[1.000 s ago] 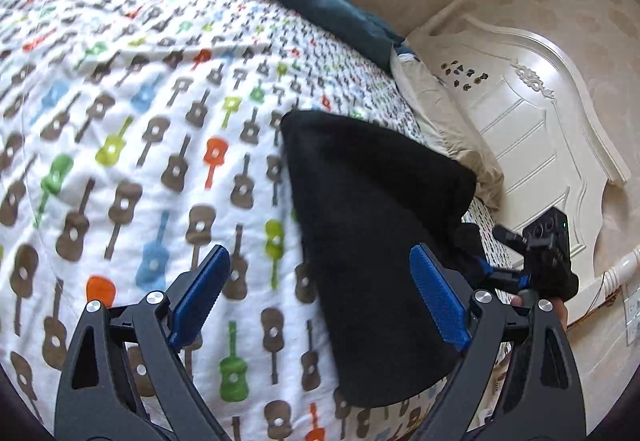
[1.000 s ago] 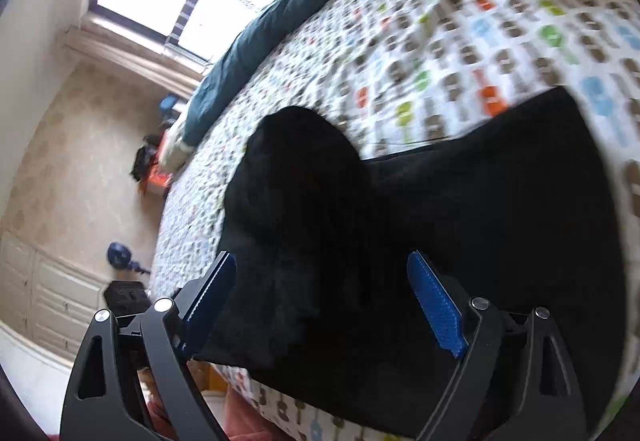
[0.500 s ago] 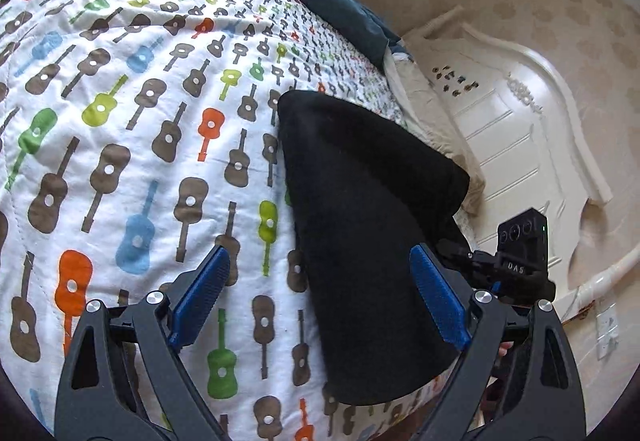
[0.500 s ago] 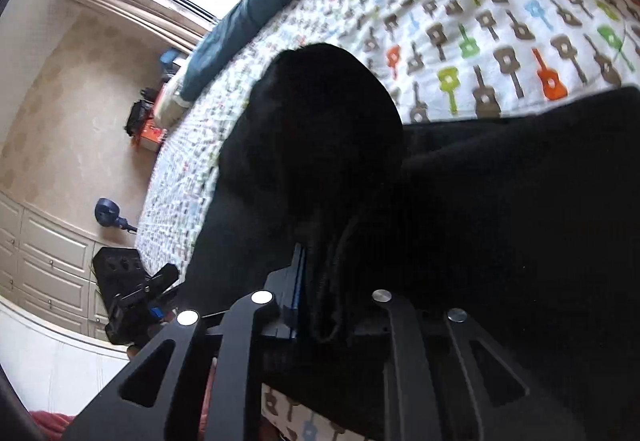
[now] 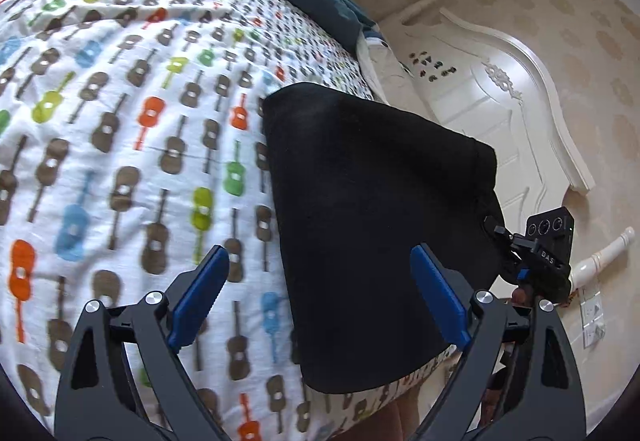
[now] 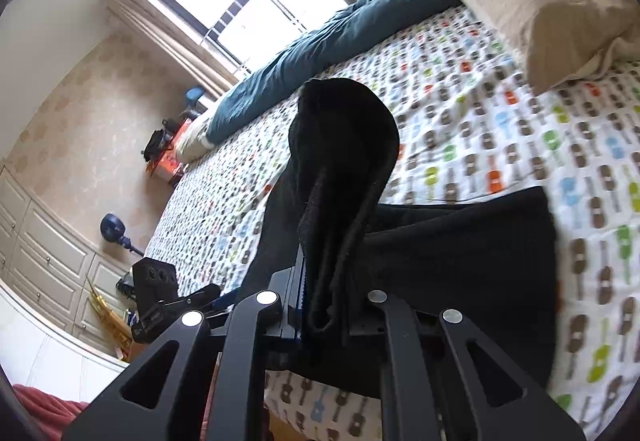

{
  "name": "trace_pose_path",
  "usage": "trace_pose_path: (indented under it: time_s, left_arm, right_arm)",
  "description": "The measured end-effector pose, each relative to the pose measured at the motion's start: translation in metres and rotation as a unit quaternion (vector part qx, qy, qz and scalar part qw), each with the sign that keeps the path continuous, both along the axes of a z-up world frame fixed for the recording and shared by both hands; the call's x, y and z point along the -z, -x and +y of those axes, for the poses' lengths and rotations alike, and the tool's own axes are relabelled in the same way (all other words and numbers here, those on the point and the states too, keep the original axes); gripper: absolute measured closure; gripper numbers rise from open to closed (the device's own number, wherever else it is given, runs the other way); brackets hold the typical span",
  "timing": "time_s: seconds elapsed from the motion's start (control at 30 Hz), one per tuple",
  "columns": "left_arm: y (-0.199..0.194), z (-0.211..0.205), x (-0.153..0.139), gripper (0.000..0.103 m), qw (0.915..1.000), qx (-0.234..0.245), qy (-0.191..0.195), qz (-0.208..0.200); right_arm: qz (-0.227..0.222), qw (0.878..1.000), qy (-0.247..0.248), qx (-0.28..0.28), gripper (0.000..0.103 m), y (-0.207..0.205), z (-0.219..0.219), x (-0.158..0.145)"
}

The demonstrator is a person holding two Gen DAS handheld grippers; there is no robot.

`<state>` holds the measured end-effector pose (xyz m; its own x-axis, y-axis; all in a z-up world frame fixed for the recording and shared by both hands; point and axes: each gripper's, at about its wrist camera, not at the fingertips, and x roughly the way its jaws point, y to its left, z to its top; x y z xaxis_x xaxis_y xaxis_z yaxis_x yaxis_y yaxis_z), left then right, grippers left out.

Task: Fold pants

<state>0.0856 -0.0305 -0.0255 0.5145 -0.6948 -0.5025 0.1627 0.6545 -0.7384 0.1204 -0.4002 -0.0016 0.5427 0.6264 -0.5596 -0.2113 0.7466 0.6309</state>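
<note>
The bed (image 5: 120, 89), under its guitar-print sheet, carried the pants (image 5: 372, 193) near its front edge, a black slab already doubled over, with a pillow (image 6: 560, 9) and a dark blue quilt (image 6: 320, 53) beyond.

The biggest change was in the pants: a second earlier they lay slack on the sheet, and now one edge stood up off the bed in a bunched ridge. That lift came from the right gripper (image 6: 324, 305), whose jaws had just been closing. A second earlier they stood wide on either side of the cloth; now they were clamped narrow on a thick wad of it, and the view had tipped up toward the window. I judged this to be the start of the next fold, the gripped edge being ready to carry across.

The left gripper (image 5: 320, 301) changed little. Its blue pads (image 5: 198, 297) stood wide apart and held nothing, poised over the near part of the pants and the sheet beside it.

The only writing I could read was on the right gripper's body as seen from the left wrist, something like "DAS", small and partly cut off.
</note>
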Motion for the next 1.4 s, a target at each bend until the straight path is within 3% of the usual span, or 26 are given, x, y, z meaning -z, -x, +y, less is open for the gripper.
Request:
trace_pose_path:
  time_s: [0.3, 0.83, 1.4]
  left_arm:
    - [-0.002, -0.035, 0.004, 0.011, 0.9992, 0.035, -0.02, 0.006]
    - [-0.005, -0.061, 0.016, 0.011, 0.9976, 0.06, -0.03, 0.021]
    - [-0.01, -0.066, 0.024, 0.011, 0.9962, 0.083, 0.007, 0.026]
  right_arm:
    - [0.037, 0.998, -0.017, 0.039, 0.091, 0.004, -0.053, 0.045]
    - [0.07, 0.991, -0.084, 0.078, 0.091, 0.016, -0.098, 0.097]
    - [0.074, 0.986, -0.115, 0.095, 0.091, 0.032, -0.12, 0.107]
